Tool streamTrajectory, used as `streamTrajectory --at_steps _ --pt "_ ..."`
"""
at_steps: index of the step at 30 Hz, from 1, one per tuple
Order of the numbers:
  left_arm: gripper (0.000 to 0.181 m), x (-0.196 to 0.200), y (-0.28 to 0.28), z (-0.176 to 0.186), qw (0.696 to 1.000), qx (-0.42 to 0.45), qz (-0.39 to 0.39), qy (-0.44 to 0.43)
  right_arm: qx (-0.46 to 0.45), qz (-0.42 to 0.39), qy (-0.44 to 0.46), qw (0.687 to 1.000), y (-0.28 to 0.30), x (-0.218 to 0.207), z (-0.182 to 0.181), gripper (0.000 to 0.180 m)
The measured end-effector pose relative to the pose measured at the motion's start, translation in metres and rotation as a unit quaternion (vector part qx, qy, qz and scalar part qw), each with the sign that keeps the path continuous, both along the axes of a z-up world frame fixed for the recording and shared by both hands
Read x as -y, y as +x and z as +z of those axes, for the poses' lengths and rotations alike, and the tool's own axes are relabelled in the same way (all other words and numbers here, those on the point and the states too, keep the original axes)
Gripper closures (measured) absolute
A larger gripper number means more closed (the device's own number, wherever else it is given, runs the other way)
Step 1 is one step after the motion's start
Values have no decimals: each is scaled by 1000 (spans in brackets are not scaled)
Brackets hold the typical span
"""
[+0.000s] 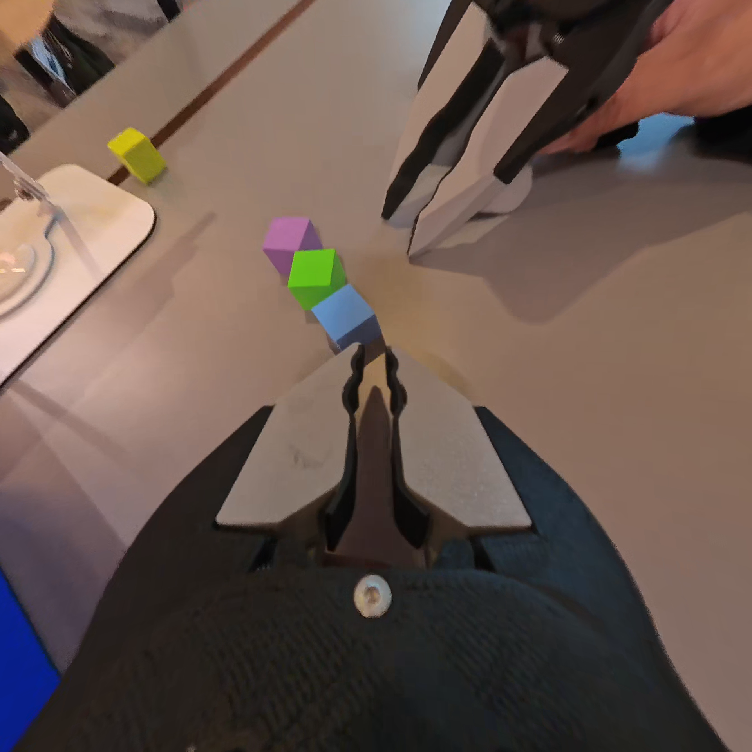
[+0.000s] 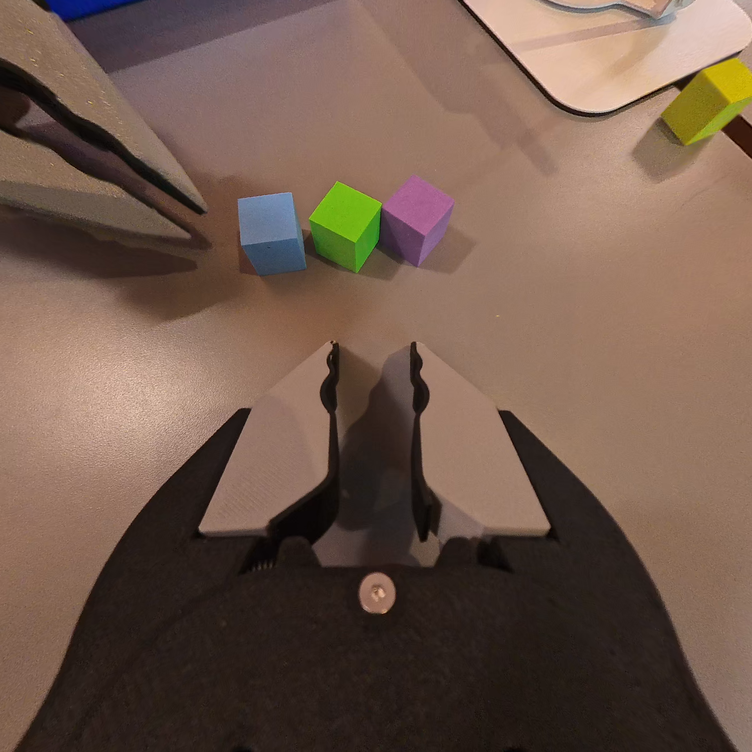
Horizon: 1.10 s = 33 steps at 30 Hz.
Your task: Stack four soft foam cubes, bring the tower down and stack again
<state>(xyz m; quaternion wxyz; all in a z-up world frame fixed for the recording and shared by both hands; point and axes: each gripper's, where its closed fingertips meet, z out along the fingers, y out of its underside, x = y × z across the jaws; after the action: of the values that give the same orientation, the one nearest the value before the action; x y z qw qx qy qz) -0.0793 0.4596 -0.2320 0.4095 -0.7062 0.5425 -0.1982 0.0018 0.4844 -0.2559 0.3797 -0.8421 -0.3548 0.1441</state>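
Observation:
Three foam cubes lie in a row on the grey table: blue [image 2: 272, 232], green [image 2: 345, 226] and purple [image 2: 417, 219]. Green and purple touch; blue sits just apart from green. They also show in the left wrist view: blue [image 1: 346, 317], green [image 1: 315, 276], purple [image 1: 287, 242]. A yellow cube [image 2: 710, 101] [image 1: 136, 154] lies apart, beside a white mat. My left gripper [image 1: 374, 352] [image 2: 202, 227] is empty, its jaws only narrowly apart, its tips just short of the blue cube. My right gripper [image 2: 373, 348] [image 1: 401, 234] is open and empty, a short way from the row.
A white mat with rounded corners [image 1: 101, 228] [image 2: 610, 69] carries a clear see-through object. A dark seam [image 1: 228, 77] runs across the table by the yellow cube. A blue object [image 1: 16, 671] lies at the near left. A hand [image 1: 691, 69] holds the right gripper. The gap from one gripper's tips to the other's is roughly 10 cm. The yellow cube [image 2: 710, 101] sits 20 cm or so from the ends of my right fingers.

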Motion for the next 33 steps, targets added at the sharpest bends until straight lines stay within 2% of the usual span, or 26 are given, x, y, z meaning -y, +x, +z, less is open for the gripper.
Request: streamTrajectory --at_steps 4,9,13,16,19,21,33 --pt "152 -3 4 -4 1000 6 14 -15 0 0 0 1000 0 0 0 147" --pt "149 -6 16 -8 999 4 34 -28 -1 -1 -1 1000 0 0 0 147" --pt "143 -10 19 -15 998 -29 47 -6 0 -2 0 1000 -1 -1 0 147" --pt "144 -1 23 -16 999 -35 17 -1 0 -2 0 1000 -1 -1 0 147" --pt "163 22 30 -17 998 -30 -52 -13 0 -2 0 1000 -1 -1 0 147" --pt "168 31 30 -17 997 -27 -64 -28 0 -2 0 1000 -1 -1 0 147" --pt "144 6 17 -18 998 -17 13 -61 1 -2 1 1000 -1 -1 0 147"
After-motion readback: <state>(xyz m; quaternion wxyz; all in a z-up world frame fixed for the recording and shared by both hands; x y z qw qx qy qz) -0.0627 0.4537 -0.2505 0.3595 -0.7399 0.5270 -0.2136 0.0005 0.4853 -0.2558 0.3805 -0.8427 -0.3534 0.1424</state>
